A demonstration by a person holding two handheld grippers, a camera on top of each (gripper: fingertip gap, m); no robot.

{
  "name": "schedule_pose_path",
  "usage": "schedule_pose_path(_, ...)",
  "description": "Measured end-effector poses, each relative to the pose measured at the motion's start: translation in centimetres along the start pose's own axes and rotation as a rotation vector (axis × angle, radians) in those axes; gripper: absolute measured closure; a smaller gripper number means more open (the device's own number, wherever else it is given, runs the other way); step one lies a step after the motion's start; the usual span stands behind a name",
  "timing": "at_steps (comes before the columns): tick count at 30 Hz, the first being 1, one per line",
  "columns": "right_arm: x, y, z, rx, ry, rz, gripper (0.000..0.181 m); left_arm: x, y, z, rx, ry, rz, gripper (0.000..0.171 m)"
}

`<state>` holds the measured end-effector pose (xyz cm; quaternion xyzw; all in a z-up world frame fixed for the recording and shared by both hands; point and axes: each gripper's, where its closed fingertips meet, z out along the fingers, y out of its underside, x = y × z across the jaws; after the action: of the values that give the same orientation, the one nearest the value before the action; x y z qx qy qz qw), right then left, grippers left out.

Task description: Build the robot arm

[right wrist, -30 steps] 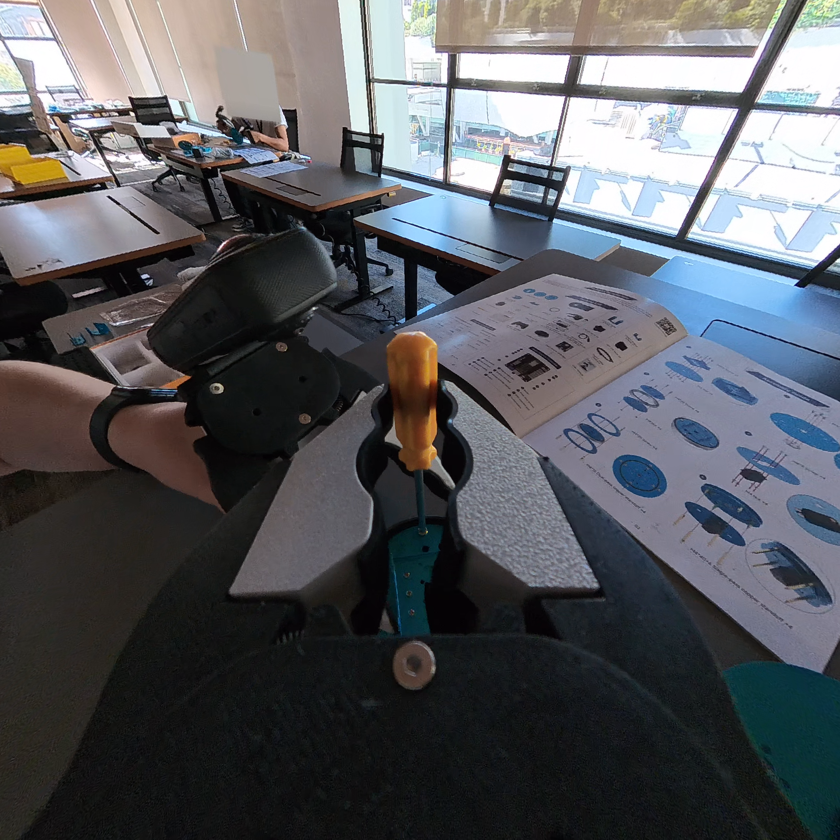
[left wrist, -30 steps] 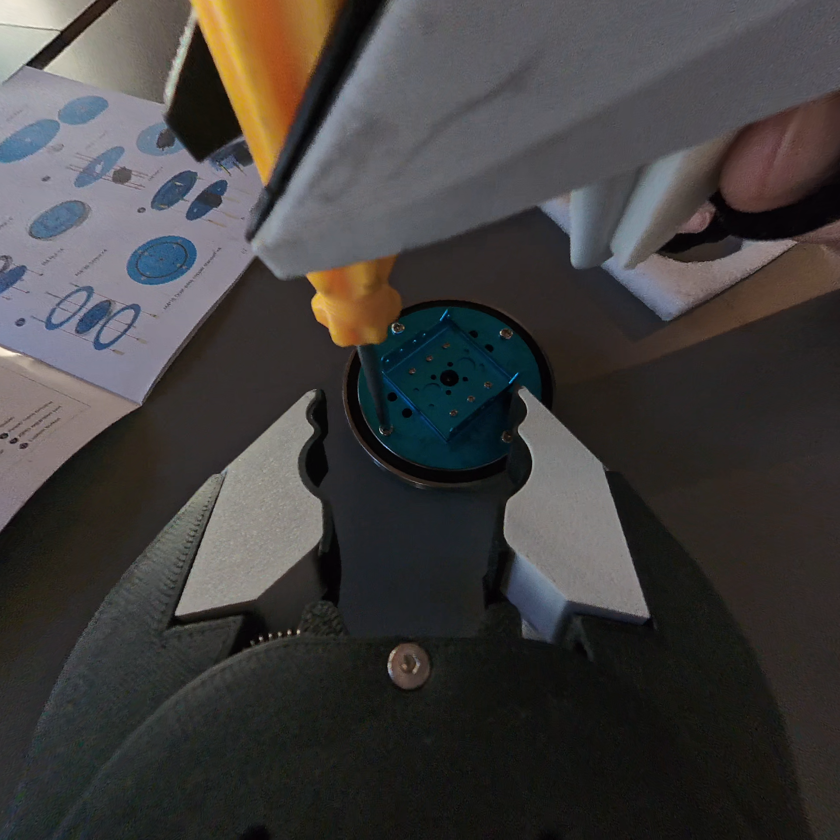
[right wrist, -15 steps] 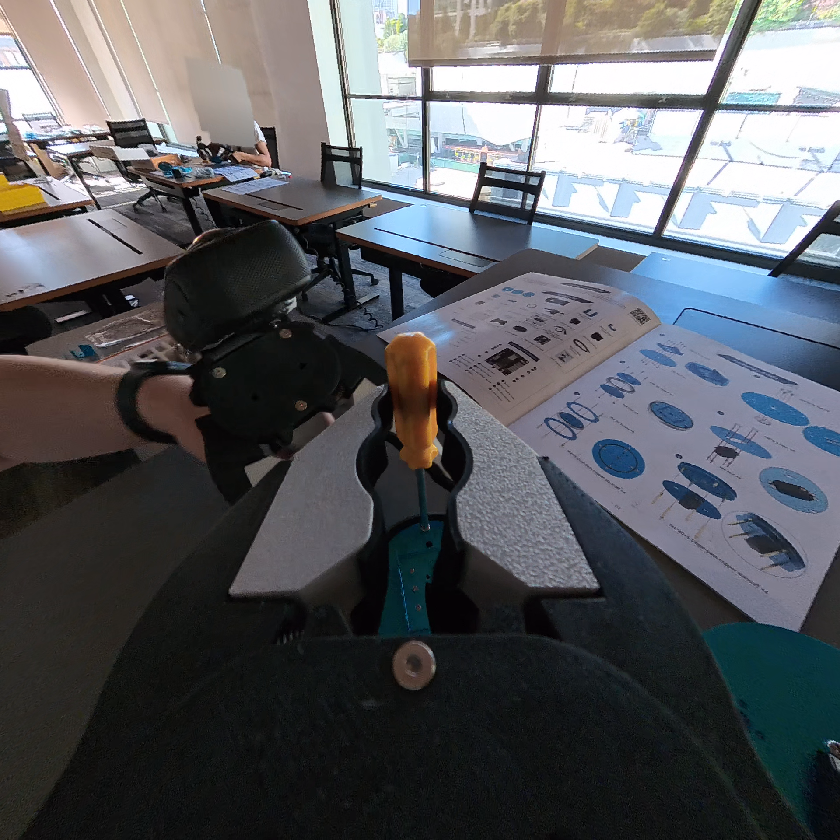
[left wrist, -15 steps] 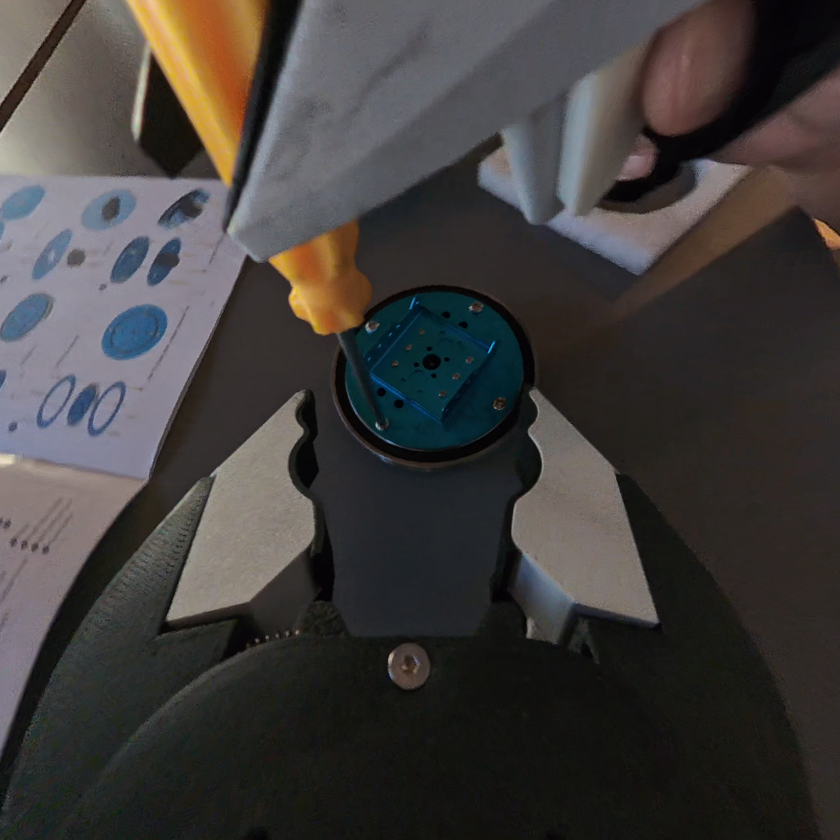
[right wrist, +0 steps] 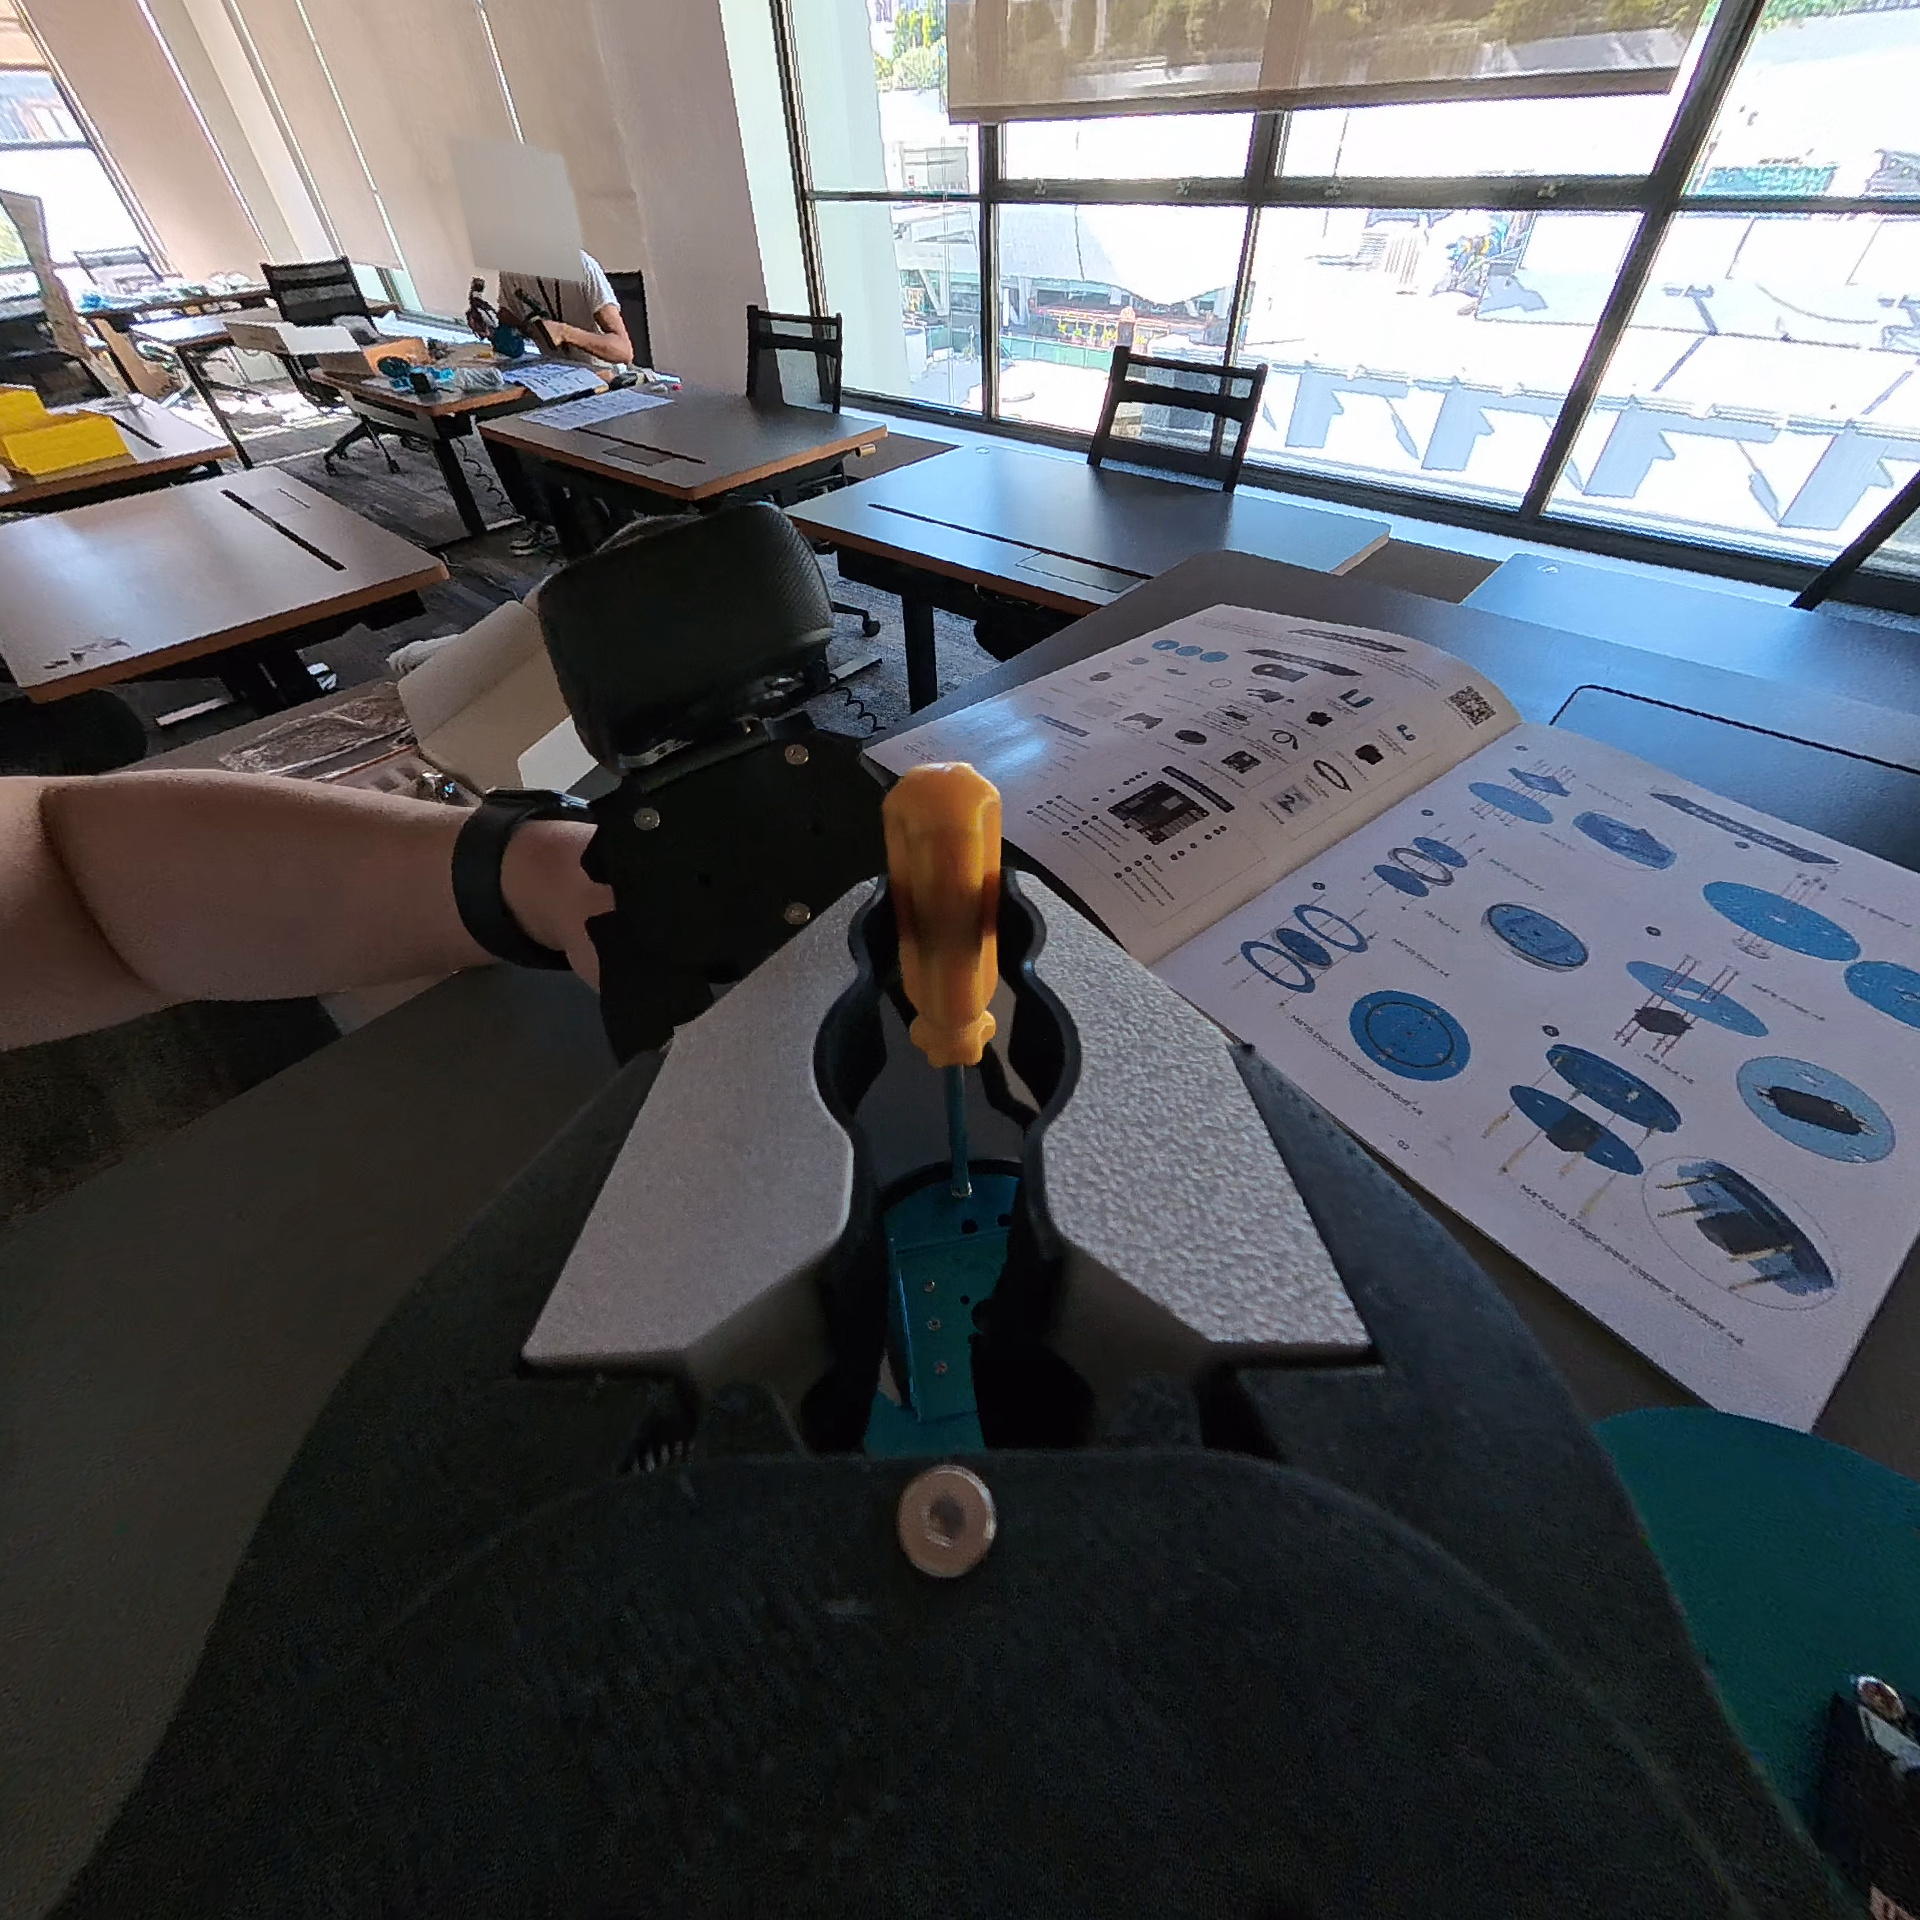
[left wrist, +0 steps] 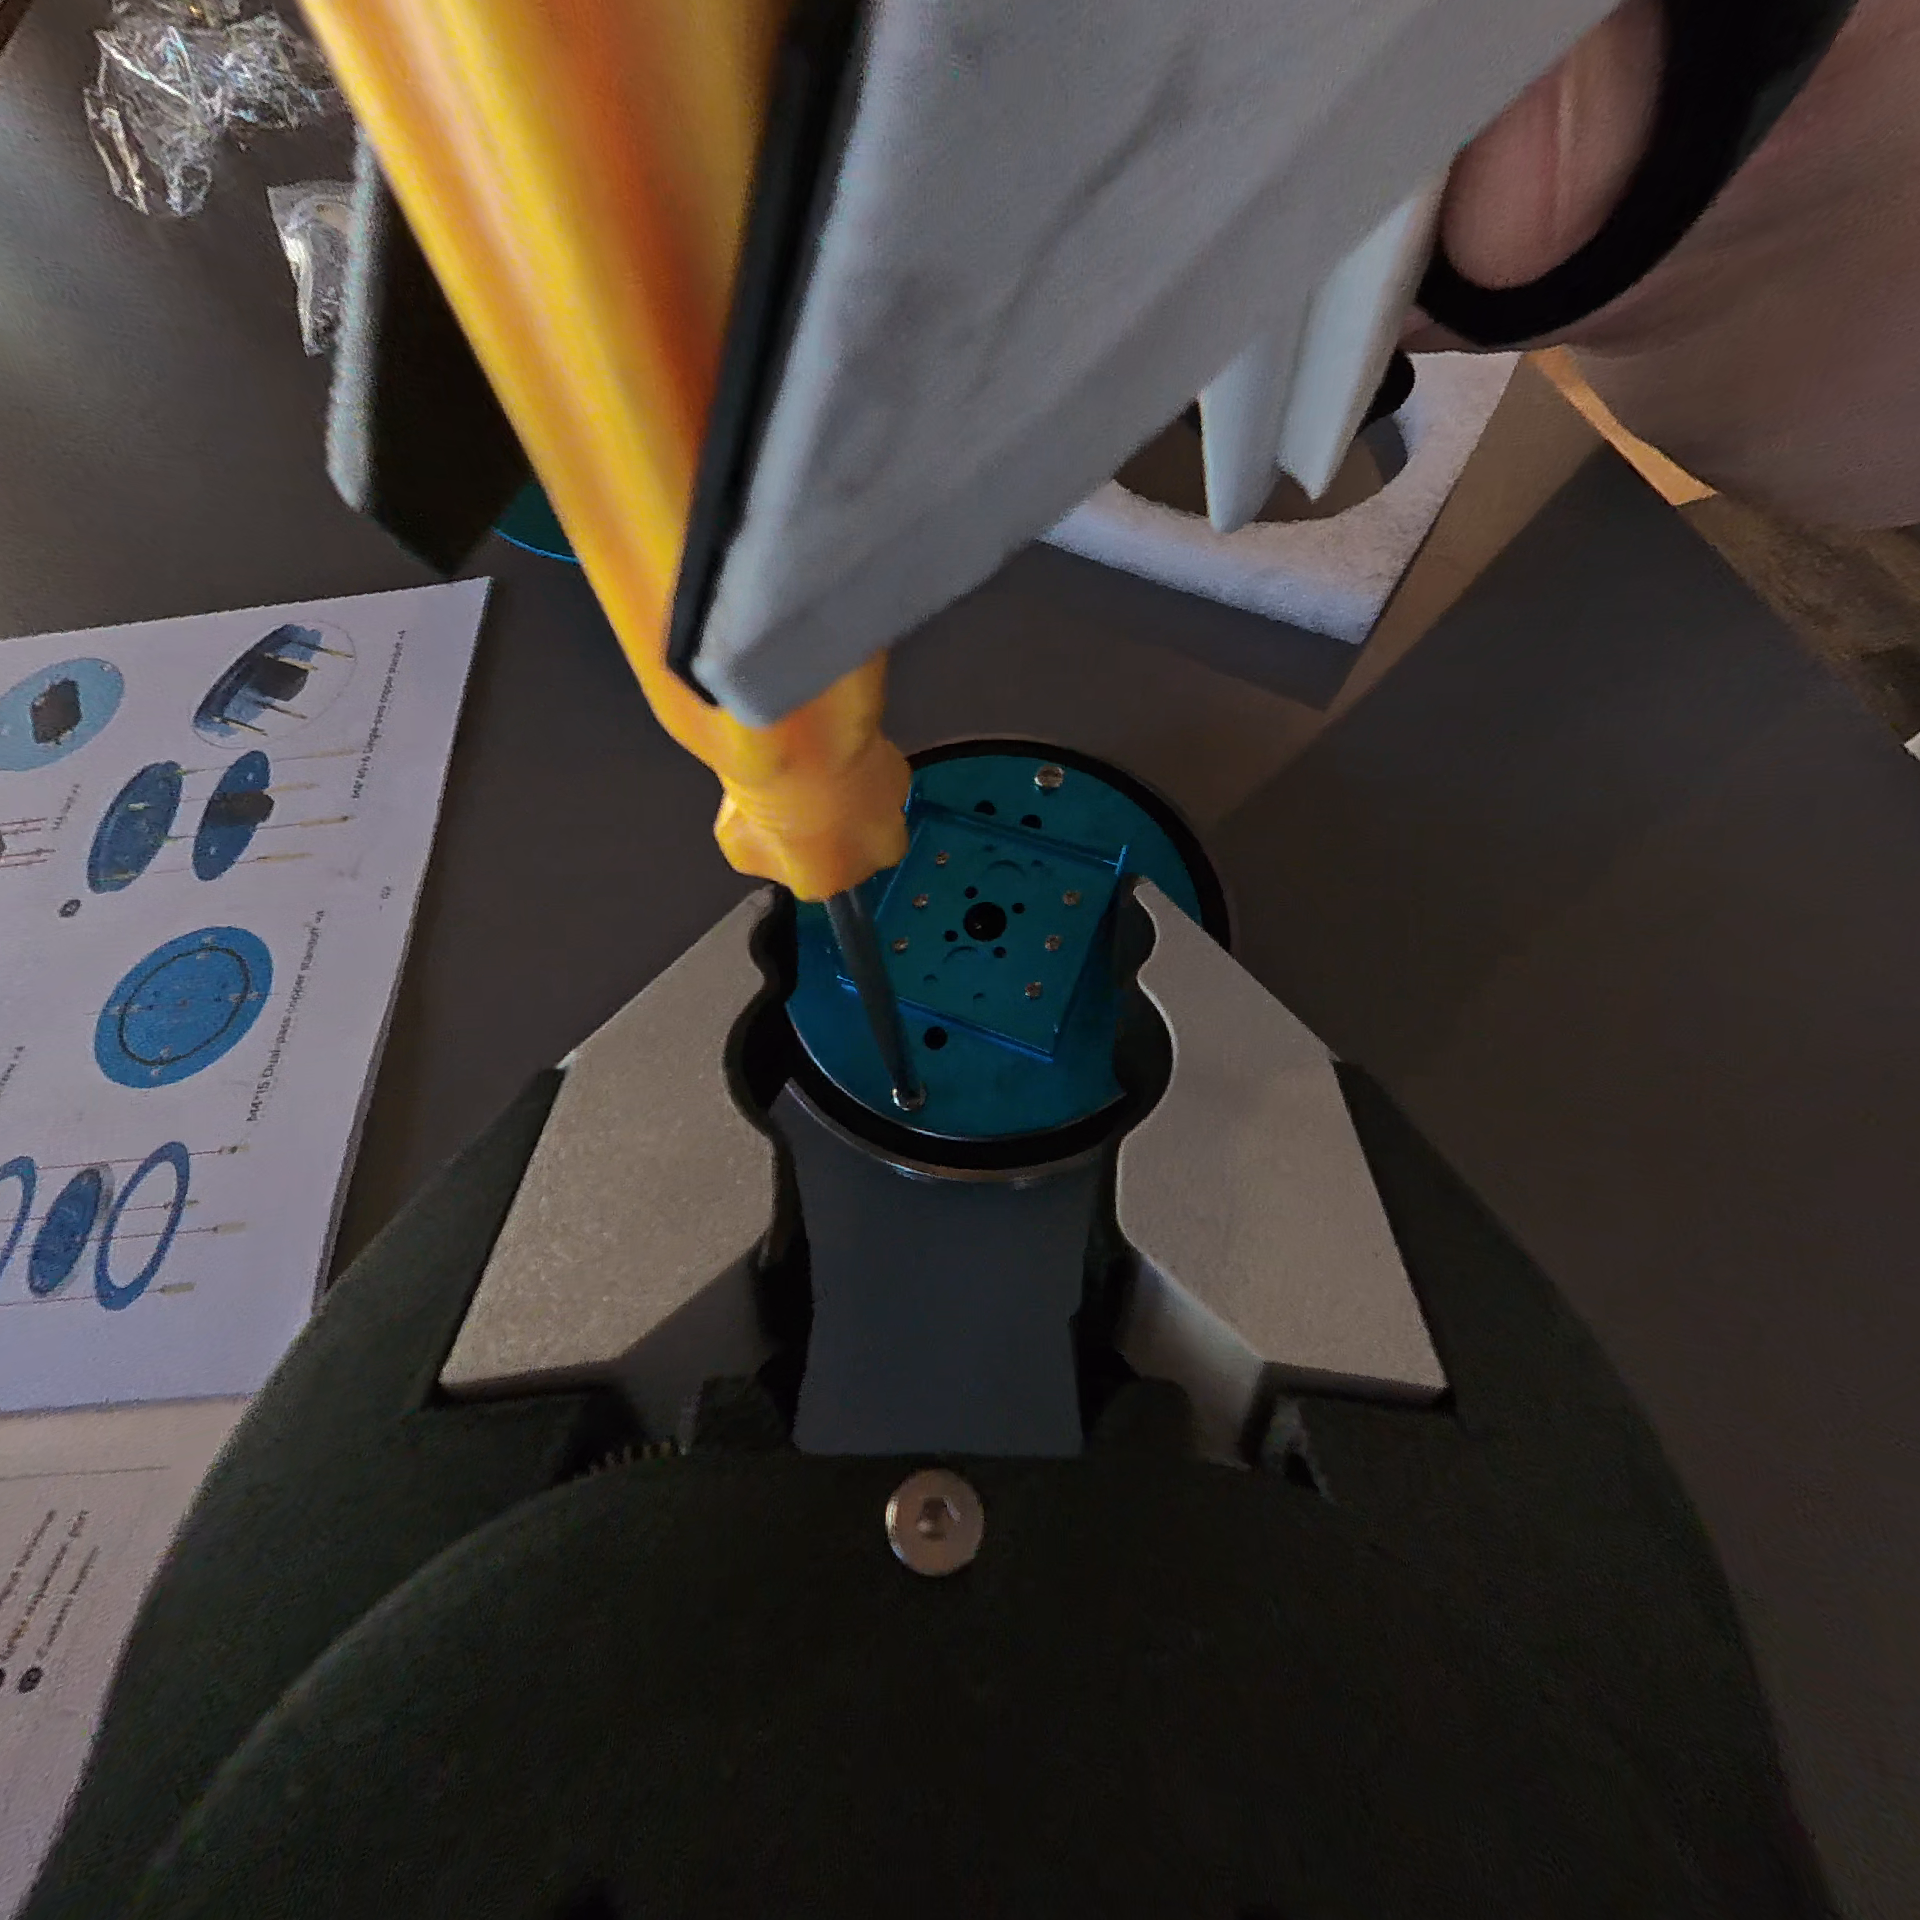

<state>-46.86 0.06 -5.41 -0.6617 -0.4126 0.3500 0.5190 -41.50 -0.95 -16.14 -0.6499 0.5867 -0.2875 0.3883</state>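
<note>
Two tongs at one blue disc (left wrist: 997, 1081)
On the desk (left wrist: 1558, 1039), the left tongs (left wrist: 951, 925) clasp its rim; the right tongs (right wrist: 945, 935) pinch an orange screwdriver (right wrist: 940, 883), tip in a rim screw (left wrist: 910, 1095).

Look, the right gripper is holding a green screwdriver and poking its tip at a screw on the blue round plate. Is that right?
Not quite: the screwdriver has an orange-yellow handle, not green, as the right wrist view shows. The rest holds: the right gripper is shut on it, and its tip sits at a screw near the edge of the blue round plate.
</note>
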Motion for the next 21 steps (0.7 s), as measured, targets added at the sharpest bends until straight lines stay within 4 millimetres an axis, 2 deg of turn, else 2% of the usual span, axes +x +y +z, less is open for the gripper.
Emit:
schedule_pose_path(2, 0.11, 0.00, 0.02, -0.004, 0.005, 0.000, 0.163, 0.28, 0.07, 0.04, -0.006, 0.016, -0.029, 0.116)
schedule_pose_path(17, -0.17, -0.10, 0.40, 0.000, 0.081, -0.034, 0.163, -0.39, -0.07, 0.40, -0.024, -0.224, -0.190, 0.115)
schedule_pose_path(21, -0.07, -0.07, 0.23, 0.003, 0.083, -0.041, 0.163, -0.09, -0.16, 0.35, -0.023, -0.235, -0.175, 0.111)
